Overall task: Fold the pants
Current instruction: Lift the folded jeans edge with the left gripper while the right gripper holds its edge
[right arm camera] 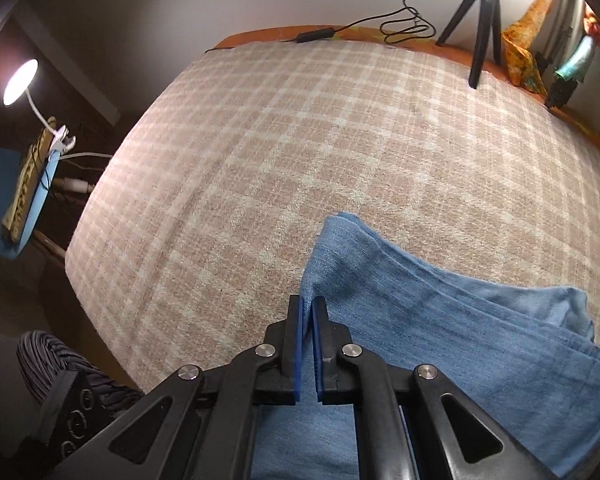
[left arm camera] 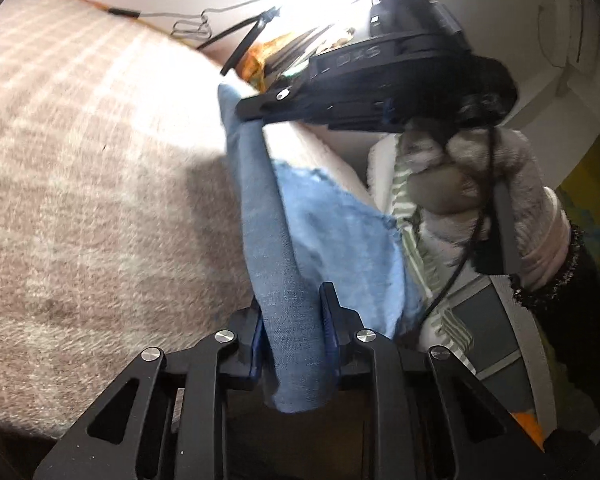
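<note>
Both grippers have the blue pants [left arm camera: 288, 320] pinched: left gripper [left arm camera: 294, 344] fingers narrow on a bunched fold, right gripper [right arm camera: 308, 344] nearly shut on what looks like a thin edge. That grip could slip, dropping the soft, brushed denim-like cloth in a lopsided heap. Beyond lies the fuzzy plaid blanket [right arm camera: 300, 140] covering the bed.

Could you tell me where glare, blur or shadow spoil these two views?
Left wrist view: a bright light blows out the top centre, the checked blanket is smeared by motion blur, and a dark shadow lies beside the blue pants. Right wrist view: sharp, with a glaring lamp at the left and fisheye bending.
</note>
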`<state>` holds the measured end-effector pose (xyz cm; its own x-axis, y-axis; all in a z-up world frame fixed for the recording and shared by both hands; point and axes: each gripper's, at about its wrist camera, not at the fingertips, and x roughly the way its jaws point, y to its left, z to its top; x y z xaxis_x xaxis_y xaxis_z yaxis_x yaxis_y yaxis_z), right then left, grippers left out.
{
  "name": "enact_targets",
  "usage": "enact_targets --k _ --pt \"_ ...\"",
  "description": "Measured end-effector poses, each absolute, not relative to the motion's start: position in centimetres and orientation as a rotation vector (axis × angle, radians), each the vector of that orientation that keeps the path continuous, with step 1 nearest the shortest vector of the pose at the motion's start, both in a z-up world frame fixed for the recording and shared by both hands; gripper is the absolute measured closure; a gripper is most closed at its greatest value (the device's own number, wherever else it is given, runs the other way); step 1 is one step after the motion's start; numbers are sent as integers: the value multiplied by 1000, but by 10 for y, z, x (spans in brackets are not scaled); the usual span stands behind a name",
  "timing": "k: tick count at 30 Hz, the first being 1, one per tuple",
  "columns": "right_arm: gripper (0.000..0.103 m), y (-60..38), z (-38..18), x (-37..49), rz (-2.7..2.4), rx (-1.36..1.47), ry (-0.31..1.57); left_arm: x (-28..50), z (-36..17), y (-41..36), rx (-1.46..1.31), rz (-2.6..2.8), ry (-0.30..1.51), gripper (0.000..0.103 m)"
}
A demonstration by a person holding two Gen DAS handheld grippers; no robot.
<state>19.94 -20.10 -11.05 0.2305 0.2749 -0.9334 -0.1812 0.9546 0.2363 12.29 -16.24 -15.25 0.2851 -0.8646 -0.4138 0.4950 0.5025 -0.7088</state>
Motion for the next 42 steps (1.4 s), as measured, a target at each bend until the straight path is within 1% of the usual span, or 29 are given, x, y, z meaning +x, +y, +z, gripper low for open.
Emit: enact_targets --k 1,2,3,5,9,11,15,17,19,21,22,23,24,25,26,29,37,42 --pt "99 -198 -111 199 315 71 1305 121 -149 -164 -483 -959 856 83" --pt "93 -194 -112 198 320 61 1311 118 -146 -166 -465 -956 840 83" --pt "91 -192 -114 202 319 49 1320 117 -143 -167 -452 -955 828 84" --pt "69 -188 -114 208 307 29 1328 114 -138 -169 -433 -951 813 84" --pt "67 -170 -120 215 297 -54 1364 112 -131 -174 -408 -948 791 84" --pt "59 -162 -128 219 289 -94 1397 113 -128 -178 -396 -948 785 84" --pt "56 -151 -139 228 251 -160 1436 109 -125 -184 -369 -948 773 84" --pt "51 -147 -145 232 234 -201 1449 109 -123 -187 -357 -951 771 84" --pt "51 -145 -150 234 223 -225 1466 109 -120 -192 -345 -955 771 84" --pt "56 -145 -158 235 209 -253 1484 109 -118 -195 -342 -961 771 84" --pt "69 -147 -160 234 202 -260 1487 109 -118 -197 -342 -964 772 84" --pt "78 -149 -161 233 200 -254 1484 110 -117 -197 -343 -966 773 84" --pt "81 -153 -160 231 211 -231 1475 110 -117 -197 -348 -968 774 84" --pt "90 -157 -156 229 218 -202 1458 110 -117 -198 -353 -970 775 84" --pt "94 -163 -151 227 226 -169 1438 111 -117 -199 -357 -974 775 84" --pt "98 -189 -133 220 234 -42 1371 111 -113 -201 -350 -992 768 85" --pt "99 -263 -75 200 221 211 1196 112 -75 -231 -319 -1087 698 85" --pt "100 -305 -48 179 198 295 1100 112 -54 -253 -292 -1151 661 85"
